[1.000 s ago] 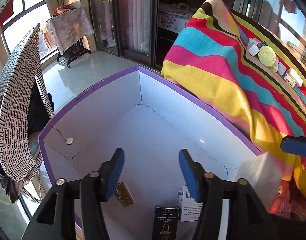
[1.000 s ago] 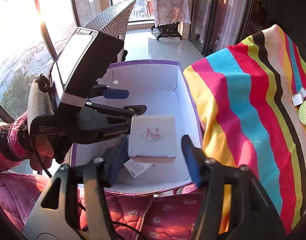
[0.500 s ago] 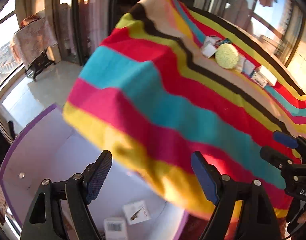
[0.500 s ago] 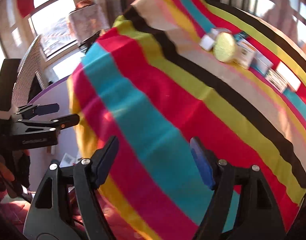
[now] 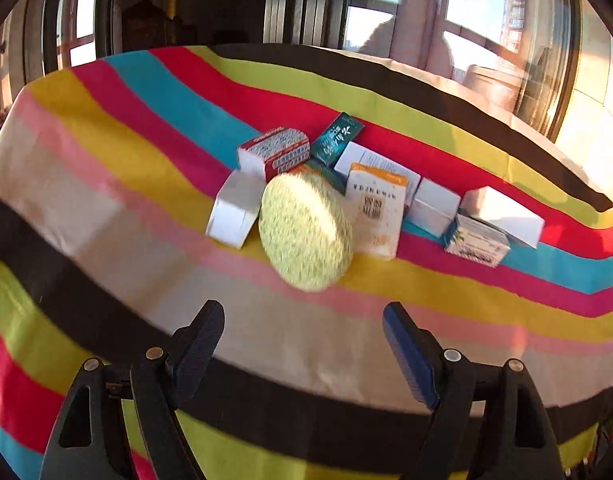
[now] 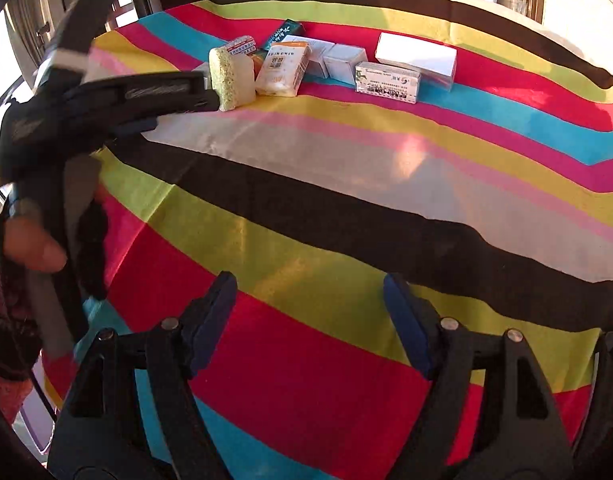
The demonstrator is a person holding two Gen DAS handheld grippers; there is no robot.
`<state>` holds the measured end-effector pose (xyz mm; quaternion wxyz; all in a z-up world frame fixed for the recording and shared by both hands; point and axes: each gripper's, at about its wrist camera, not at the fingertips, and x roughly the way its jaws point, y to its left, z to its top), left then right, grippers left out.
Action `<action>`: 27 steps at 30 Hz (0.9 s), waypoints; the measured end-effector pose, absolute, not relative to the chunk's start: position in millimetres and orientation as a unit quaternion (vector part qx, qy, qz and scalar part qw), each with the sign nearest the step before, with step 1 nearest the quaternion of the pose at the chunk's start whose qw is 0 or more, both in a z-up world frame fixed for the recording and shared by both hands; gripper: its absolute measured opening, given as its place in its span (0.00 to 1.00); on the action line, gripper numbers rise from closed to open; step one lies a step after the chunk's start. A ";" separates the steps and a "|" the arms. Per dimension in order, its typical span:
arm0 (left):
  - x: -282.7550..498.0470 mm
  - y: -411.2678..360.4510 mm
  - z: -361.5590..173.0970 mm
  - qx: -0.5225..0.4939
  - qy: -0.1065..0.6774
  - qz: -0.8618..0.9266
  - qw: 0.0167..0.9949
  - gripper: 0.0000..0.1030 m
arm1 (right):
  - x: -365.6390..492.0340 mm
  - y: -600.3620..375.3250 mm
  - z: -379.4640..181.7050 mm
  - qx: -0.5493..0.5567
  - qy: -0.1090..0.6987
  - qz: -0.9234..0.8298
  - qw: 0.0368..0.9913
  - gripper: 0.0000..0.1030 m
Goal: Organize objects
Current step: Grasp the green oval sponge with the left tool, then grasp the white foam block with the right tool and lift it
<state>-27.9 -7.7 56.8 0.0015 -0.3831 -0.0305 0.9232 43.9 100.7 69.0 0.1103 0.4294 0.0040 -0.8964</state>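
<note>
Reached back toward the box pile (image 5: 366,184) with left gripper (image 5: 302,344) and right gripper (image 6: 310,320) both spread empty, probably needing next a close on the round sponge (image 5: 306,232).

**From box to table**

Both views swing off the white, purple-rimmed box onto the striped cloth (image 5: 106,208) and its cluster of cartons. The right gripper (image 6: 310,320) no longer carries the white carton — its jaws have just been opening, nothing between them.

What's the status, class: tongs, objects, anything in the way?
Left tongs and right tongs open, empty, the right's jaws just widening. Yellow sponge and small boxes clustered on striped cloth. Nothing in the way.
</note>
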 end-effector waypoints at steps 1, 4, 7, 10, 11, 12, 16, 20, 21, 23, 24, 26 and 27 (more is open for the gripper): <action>-41.9 -2.1 54.4 -0.384 -0.020 0.923 -0.006 0.80 | 44.1 99.3 69.1 0.429 0.006 -0.896 0.113 0.77; -73.4 2.4 42.8 -0.400 0.011 0.916 -0.036 0.80 | 46.2 96.7 68.1 0.427 0.013 -0.897 0.116 0.77; -72.4 -16.3 36.0 -0.408 -0.032 0.912 -0.016 0.27 | 47.9 95.3 67.3 0.424 0.016 -0.896 0.129 0.77; -36.5 -41.8 39.8 -0.398 -0.062 0.915 -0.009 0.17 | 47.9 98.3 66.8 0.423 0.007 -0.896 0.135 0.78; -22.0 -49.0 41.1 -0.396 -0.064 0.916 -0.001 0.17 | 47.2 99.1 66.7 0.423 0.004 -0.895 0.138 0.79; -6.9 -56.7 41.6 -0.396 -0.062 0.916 0.006 0.17 | 46.8 99.0 66.5 0.424 0.004 -0.895 0.139 0.80; 33.7 -79.9 41.0 -0.391 -0.035 0.919 0.039 0.17 | 45.5 94.8 65.9 0.426 0.015 -0.895 0.136 0.80; 40.4 -101.4 40.5 -0.396 -0.069 0.913 0.069 0.18 | 32.2 80.7 69.9 0.434 0.033 -0.889 0.142 0.80; 37.4 -102.1 38.6 -0.402 -0.076 0.910 0.068 0.18 | 24.7 73.6 74.2 0.432 0.041 -0.889 0.146 0.80; 29.8 -98.7 33.0 -0.420 -0.078 0.902 0.061 0.21 | 3.3 55.8 85.0 0.425 0.055 -0.889 0.161 0.80; 28.3 -98.5 32.2 -0.420 -0.078 0.902 0.056 0.21 | -9.4 46.5 89.2 0.416 0.059 -0.892 0.169 0.80; 27.3 -97.1 30.6 -0.421 -0.074 0.903 0.052 0.20 | -38.9 24.7 94.2 0.398 0.083 -0.897 0.176 0.80; 27.8 -97.0 30.5 -0.421 -0.072 0.903 0.051 0.20 | -54.7 13.1 94.5 0.396 0.092 -0.895 0.182 0.80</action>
